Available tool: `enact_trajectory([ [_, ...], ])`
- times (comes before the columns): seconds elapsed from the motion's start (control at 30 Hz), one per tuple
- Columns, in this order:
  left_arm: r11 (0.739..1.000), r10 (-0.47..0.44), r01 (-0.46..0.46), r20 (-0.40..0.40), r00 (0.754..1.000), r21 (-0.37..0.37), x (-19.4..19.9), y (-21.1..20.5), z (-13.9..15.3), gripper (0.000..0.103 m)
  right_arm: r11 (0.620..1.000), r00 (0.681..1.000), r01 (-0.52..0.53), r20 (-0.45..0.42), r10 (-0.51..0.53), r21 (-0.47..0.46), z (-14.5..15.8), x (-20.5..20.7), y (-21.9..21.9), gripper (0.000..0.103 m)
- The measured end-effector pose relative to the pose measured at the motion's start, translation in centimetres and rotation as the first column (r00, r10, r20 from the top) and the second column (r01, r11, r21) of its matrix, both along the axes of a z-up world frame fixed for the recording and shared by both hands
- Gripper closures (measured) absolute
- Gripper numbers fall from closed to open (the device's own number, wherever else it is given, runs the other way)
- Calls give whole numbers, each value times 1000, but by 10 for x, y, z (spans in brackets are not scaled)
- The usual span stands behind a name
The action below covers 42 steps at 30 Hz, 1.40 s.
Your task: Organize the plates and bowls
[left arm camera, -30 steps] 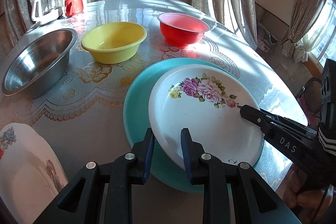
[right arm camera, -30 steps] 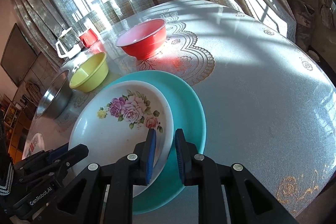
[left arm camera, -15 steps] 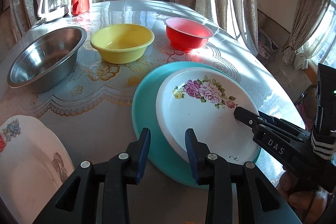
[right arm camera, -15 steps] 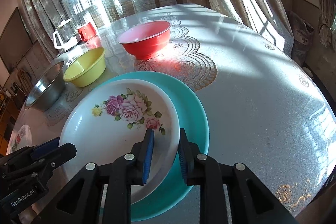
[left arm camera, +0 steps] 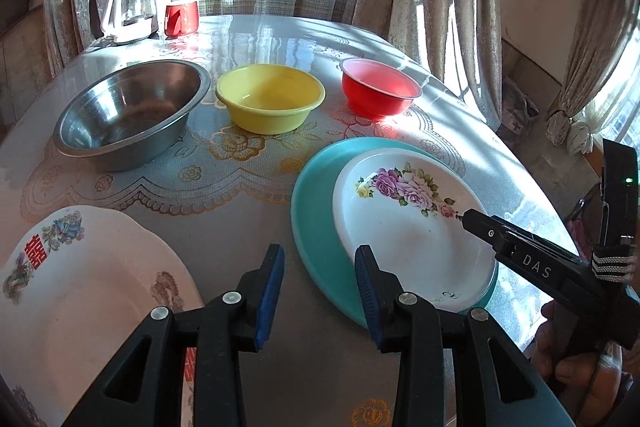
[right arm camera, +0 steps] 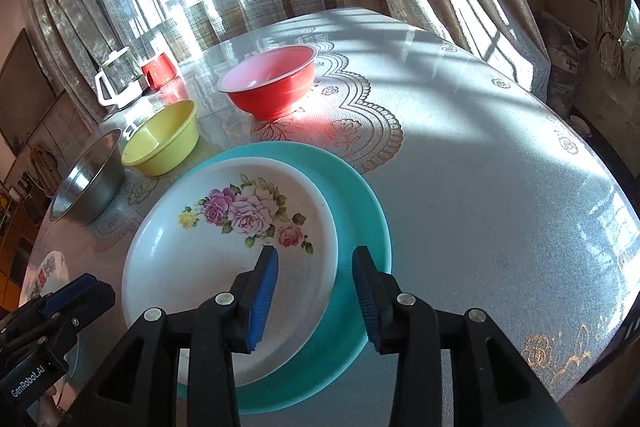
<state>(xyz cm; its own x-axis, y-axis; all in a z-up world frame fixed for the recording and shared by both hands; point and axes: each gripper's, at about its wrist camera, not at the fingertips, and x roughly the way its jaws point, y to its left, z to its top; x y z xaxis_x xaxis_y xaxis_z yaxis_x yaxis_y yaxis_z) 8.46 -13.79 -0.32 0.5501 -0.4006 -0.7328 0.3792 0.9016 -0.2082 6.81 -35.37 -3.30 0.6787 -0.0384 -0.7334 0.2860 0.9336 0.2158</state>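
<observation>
Curtained windows ring the table (left arm camera: 256,211). At lower right of the left view, the teal plate (left arm camera: 316,211) carries the flowered plate (left arm camera: 408,243): stiff, glossy, probably breakable, best pinched at the rim. Both the left claw (left arm camera: 319,285) and right claw (right arm camera: 315,285) point downward, jaws just opened, empty.

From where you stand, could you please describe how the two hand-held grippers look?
Both are black plastic with blue ribbed pads and silver rivets. The left hand-held gripper reads "GenRobot.AI" on its side; the right hand-held gripper reads "DAS", shows a green light, and a black-and-white striped cuff sits behind it.
</observation>
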Motion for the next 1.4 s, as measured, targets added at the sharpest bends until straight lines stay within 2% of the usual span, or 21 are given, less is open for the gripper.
enact_trajectory([
  [0.1,1000,13,-13,14,1000,-12,-3,7,3,65,1000,1000,5,14,-5,1,6,-3,2,62],
  [0.17,1000,23,-23,19,1000,-18,-5,12,3,58,1000,1000,-1,23,1,5,9,-4,4,60],
  [0.27,999,38,-38,16,999,-25,-6,19,3,55,1000,999,-24,35,24,4,13,-5,11,57],
  [0.33,998,47,-47,13,999,-29,-7,22,3,55,999,998,-45,43,45,3,16,-7,16,54],
  [0.63,997,65,-63,45,997,-39,-13,37,11,54,996,995,-90,54,89,5,21,-9,27,53],
  [0.73,996,74,-72,51,996,-46,-14,44,13,54,989,987,-146,68,145,13,24,-11,35,53],
  [0.9,994,100,-97,49,994,-56,-14,58,14,54,953,952,-299,86,294,45,26,-10,62,53],
  [1.07,989,130,-126,51,990,-73,-14,74,16,52,898,902,-431,78,425,88,22,-8,95,53],
  [1.23,984,161,-155,63,985,-82,-16,91,19,50,858,866,-500,55,497,119,14,-7,118,53],
  [1.4,976,200,-193,66,978,-98,-18,110,21,48,838,847,-531,50,529,124,12,-7,132,53],
])
